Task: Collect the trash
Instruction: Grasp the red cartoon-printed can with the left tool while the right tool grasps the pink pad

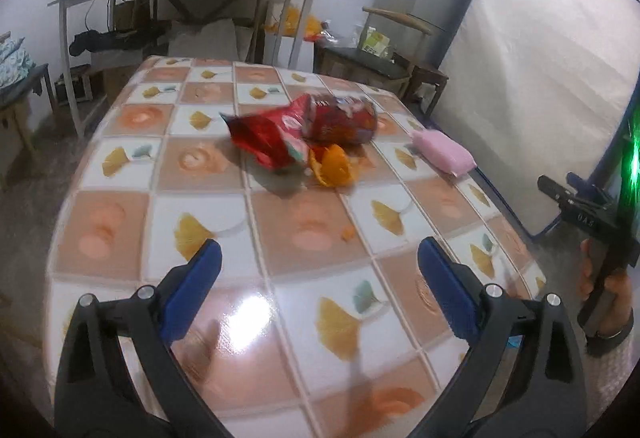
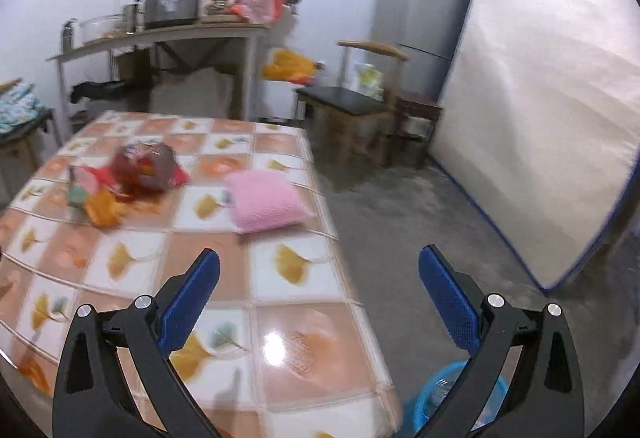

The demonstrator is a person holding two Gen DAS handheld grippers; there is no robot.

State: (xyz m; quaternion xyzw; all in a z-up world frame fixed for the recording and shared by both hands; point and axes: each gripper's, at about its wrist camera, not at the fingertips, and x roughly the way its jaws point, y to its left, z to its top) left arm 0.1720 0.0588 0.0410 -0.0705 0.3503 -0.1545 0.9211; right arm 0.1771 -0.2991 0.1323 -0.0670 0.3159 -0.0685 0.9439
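We see the trash heaped near the centre of the left wrist view, on a table (image 1: pixel 120 206) covered in a glossy checkered cloth of peach and white squares with yellow leaf prints. The heap is a crumpled red snack wrapper (image 1: pixel 268 136) with white and teal print, touching a dark red, see-through bag (image 1: pixel 344 120) lying on its side behind it, and curled orange peel (image 1: pixel 332 168) touching the wrapper's lower right edge. A small orange scrap (image 1: pixel 347 234) sits apart, lower in the frame. A pink sponge (image 1: pixel 442 154) lies to the right of the heap, near the table edge.

Our left gripper (image 1: pixel 320 270) has its blue pads spread wide, nothing between them. Our right gripper (image 2: pixel 320 278) is likewise spread wide and empty; in its view the heap sits blurred at middle left, and a blue bin (image 2: pixel 424 406) shows at the bottom, beside the table.
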